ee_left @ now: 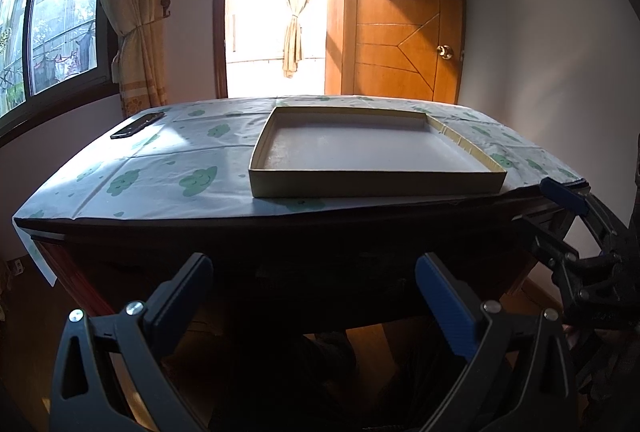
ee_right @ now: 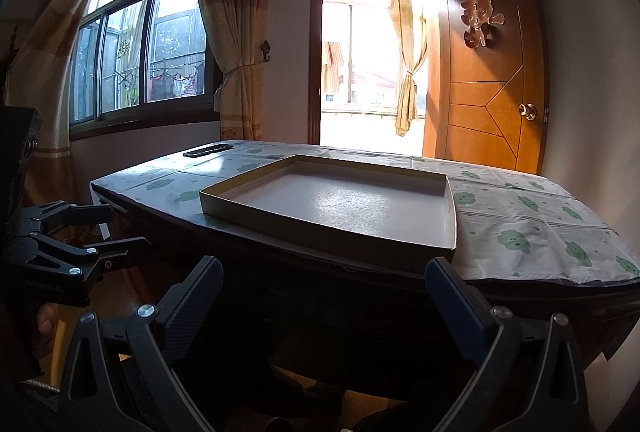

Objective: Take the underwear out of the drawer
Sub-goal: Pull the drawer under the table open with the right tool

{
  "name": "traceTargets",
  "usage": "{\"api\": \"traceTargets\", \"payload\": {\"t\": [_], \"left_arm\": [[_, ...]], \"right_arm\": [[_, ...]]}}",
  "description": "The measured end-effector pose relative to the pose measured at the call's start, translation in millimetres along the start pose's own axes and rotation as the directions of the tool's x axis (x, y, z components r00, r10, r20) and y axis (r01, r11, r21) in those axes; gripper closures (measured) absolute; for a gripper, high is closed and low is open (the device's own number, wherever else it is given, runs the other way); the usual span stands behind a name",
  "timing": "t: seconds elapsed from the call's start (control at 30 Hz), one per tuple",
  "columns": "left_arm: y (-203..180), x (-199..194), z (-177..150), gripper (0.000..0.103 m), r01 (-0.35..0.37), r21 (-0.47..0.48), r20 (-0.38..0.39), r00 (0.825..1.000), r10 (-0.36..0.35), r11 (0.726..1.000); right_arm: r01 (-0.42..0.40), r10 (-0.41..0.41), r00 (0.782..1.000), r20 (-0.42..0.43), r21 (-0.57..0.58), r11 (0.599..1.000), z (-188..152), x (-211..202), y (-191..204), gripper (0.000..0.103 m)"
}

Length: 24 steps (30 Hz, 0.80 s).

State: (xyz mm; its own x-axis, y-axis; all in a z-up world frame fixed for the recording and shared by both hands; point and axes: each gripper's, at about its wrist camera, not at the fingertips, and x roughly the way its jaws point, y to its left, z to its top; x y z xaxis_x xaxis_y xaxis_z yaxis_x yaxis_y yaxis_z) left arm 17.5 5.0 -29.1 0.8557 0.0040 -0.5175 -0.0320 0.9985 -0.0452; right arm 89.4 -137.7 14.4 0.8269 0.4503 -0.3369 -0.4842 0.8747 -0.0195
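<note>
No underwear shows in either view. The dark wooden table front (ee_left: 280,244) (ee_right: 320,296) lies in deep shadow, and I cannot make out a drawer outline there. My left gripper (ee_left: 312,272) is open and empty, level with that front below the table edge. My right gripper (ee_right: 324,272) is also open and empty, facing the same shadowed front. Each one shows in the other's view, the right gripper (ee_left: 556,211) by the table's right corner and the left gripper (ee_right: 124,226) by its left side.
A shallow empty cardboard tray (ee_left: 372,183) (ee_right: 320,232) sits on the cloud-print tablecloth (ee_left: 160,175) (ee_right: 520,224) near the front edge. A dark flat device (ee_left: 138,125) (ee_right: 208,150) lies at the far left corner. An open wooden door (ee_left: 400,43) stands behind.
</note>
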Motion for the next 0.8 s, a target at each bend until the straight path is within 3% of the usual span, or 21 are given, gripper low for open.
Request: {"api": "traceTargets", "payload": {"t": [0.13,0.53,0.8], "left_arm": [[-1,6,-3,0.0,-0.007,0.004,-0.008,1.0,0.007,1.0],[-6,14,-3,0.0,0.005,0.003,-0.012,1.0,-0.005,1.0],[-14,13,-3,0.0,0.014,0.019,-0.007,1.0,-0.014,1.0]], "right_arm": [[-0.022,0.024,0.998,0.051,-0.044,0.999,-9,15,-2,0.0],[0.078,-0.049,0.98,0.192,-0.147,0.986,-32,61,-13,0.001],[0.118,-0.051,0.949,0.312,-0.2,0.973,-47,64,-17,0.001]]}}
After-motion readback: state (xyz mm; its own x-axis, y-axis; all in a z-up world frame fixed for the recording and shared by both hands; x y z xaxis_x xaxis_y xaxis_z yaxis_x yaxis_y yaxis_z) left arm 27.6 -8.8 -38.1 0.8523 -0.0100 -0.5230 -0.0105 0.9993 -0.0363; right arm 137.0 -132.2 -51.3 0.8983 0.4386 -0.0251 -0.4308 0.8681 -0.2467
